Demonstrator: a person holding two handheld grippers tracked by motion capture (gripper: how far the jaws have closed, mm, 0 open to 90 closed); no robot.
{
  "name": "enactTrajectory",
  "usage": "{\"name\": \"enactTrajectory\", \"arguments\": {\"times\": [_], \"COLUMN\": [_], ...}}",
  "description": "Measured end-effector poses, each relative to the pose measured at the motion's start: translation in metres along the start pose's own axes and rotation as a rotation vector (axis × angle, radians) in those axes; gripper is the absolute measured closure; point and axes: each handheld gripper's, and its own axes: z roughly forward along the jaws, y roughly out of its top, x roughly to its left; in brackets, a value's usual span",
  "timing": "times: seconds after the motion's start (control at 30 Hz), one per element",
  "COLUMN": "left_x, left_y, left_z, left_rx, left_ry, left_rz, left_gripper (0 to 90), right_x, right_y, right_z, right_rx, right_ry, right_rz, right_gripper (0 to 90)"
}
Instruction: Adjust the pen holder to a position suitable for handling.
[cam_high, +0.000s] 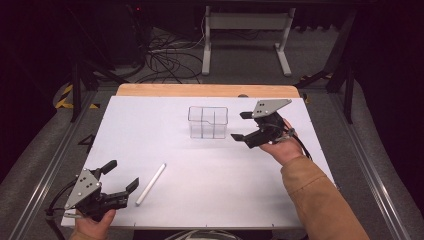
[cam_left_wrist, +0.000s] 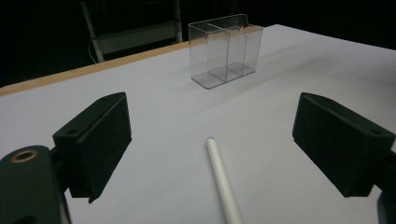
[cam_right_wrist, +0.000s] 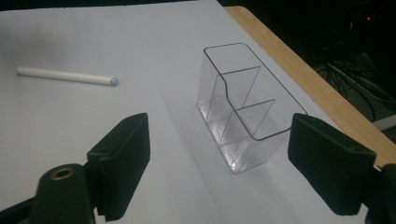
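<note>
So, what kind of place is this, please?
Probably a lab or recording workspace, not a home: a white table with a wooden edge, a clear organizer and a white pen on it, dark curtains around, loose cables on grey carpet behind.

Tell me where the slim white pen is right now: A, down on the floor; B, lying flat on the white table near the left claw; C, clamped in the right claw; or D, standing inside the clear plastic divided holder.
B: the slim white pen lies flat on the white table just ahead of the open left claw, apart from the clear plastic divided holder, which has nothing in it.
</note>
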Motion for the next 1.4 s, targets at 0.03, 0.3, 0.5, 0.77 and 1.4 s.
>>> {"name": "enactTrajectory", "arguments": {"times": [0.03,0.3,0.5,0.77,1.4], "left_x": [0.000,0.001,0.001,0.001,0.002], "left_y": [0.000,0.000,-0.001,-0.001,-0.002], "left_z": [0.000,0.001,0.001,0.002,0.003], "left_rx": [0.003,0.006,0.004,0.008,0.014], "left_ry": [-0.001,-0.005,-0.003,-0.005,-0.009], "left_rz": [0.001,-0.003,-0.002,-0.005,-0.008], "left_gripper": [12.5,12.5,12.5,12.5,12.6], "right_x": [-0.002,-0.016,-0.024,-0.026,-0.022], "right_y": [0.001,-0.001,-0.005,0.000,0.006], "right_z": [0.002,0.022,0.034,0.047,0.082], "right_rx": [0.008,0.044,0.078,0.120,0.211], "right_ry": [-0.003,-0.007,-0.008,0.001,0.000], "right_rz": [-0.003,-0.014,-0.015,-0.050,-0.145], "right_gripper": [21.4,22.7,23.9,27.6,42.9]}}
